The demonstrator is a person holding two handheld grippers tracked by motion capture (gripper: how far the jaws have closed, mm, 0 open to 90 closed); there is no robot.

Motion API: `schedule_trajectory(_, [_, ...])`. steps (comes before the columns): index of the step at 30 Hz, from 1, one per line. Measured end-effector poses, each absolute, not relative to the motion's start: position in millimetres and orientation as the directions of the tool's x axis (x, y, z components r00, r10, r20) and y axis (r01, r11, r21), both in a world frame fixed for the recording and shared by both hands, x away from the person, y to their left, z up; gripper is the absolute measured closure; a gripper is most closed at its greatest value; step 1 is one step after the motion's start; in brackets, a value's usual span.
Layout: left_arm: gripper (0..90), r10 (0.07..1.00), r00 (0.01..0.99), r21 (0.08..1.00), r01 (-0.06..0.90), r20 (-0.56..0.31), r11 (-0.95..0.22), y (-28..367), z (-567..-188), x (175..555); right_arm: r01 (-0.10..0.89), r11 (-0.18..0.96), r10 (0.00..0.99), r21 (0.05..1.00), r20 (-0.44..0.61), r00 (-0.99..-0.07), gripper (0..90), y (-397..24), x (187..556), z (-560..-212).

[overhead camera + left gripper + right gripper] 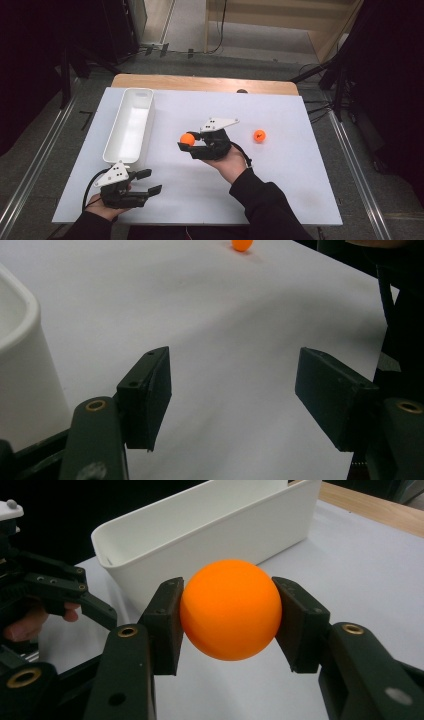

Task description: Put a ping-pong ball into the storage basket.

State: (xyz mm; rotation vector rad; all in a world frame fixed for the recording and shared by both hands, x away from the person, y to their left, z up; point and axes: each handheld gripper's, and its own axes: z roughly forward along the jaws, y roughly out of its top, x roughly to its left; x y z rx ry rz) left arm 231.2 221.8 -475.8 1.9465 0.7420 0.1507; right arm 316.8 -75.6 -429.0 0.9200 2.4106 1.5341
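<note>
My right gripper (pixel 187 141) is shut on an orange ball (pixel 187 139) and holds it above the middle of the table. In the right gripper view the ball (pixel 230 609) sits squeezed between both black pads, with the white bin (pixel 210 527) just behind it. A second orange ball (pixel 259 135) lies on the white table to the right, and it appears far off as a small orange ball (pixel 242 244) in the left gripper view. My left gripper (pixel 150 181) rests open near the front left edge, with nothing between its fingers (pixel 150 395). The long white bin (pixel 129 125) stands at the left.
The white tabletop (pixel 200 200) lies on a wooden table whose far edge (pixel 200 82) shows behind it. Dark floor, cables and stand legs surround the table. The other hand's gripper (pixel 45 590) shows at the left of the right gripper view.
</note>
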Motion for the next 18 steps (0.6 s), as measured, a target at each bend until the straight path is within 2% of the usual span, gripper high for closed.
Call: schedule_trajectory(18, [31.4,0.554,0.805,0.849,0.433,-0.212,-0.303,221.2,-475.9,231.1,0.400,0.295,0.569,0.868,0.176,-0.803,48.3,-56.7,332.7,-419.4])
